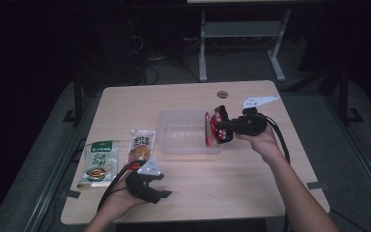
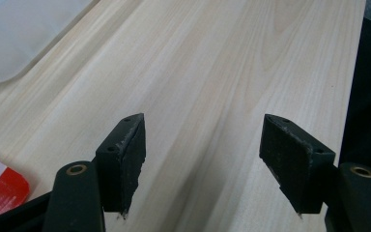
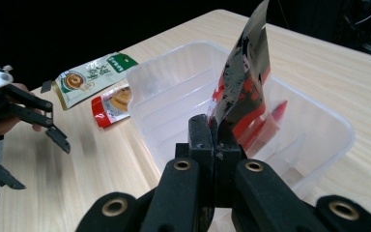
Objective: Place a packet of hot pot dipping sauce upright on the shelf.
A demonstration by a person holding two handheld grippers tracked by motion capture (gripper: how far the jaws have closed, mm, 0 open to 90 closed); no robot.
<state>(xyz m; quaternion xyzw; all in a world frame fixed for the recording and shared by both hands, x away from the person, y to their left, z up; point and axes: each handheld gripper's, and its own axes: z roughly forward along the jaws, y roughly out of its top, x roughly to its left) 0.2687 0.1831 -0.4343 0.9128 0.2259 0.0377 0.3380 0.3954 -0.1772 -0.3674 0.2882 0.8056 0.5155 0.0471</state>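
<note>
My right gripper (image 1: 224,129) (image 3: 216,130) is shut on a red and black packet (image 1: 214,126) (image 3: 244,87), which it holds upright over the right end of a clear plastic bin (image 1: 171,130) (image 3: 169,96). The packet's lower edge dips inside the bin. Near the front edge my left gripper (image 1: 162,186) (image 2: 203,159) rests open with only bare wood between its jaws. A green sachet (image 1: 98,162) (image 3: 94,77) and a red and white sachet (image 1: 142,145) (image 3: 113,104) lie flat on the table, left of the bin.
The light wooden table (image 1: 232,169) carries a round cable port (image 1: 222,94) near its far edge. A cable trails from each gripper. Behind the table stands a white desk frame (image 1: 241,43) on a dark floor.
</note>
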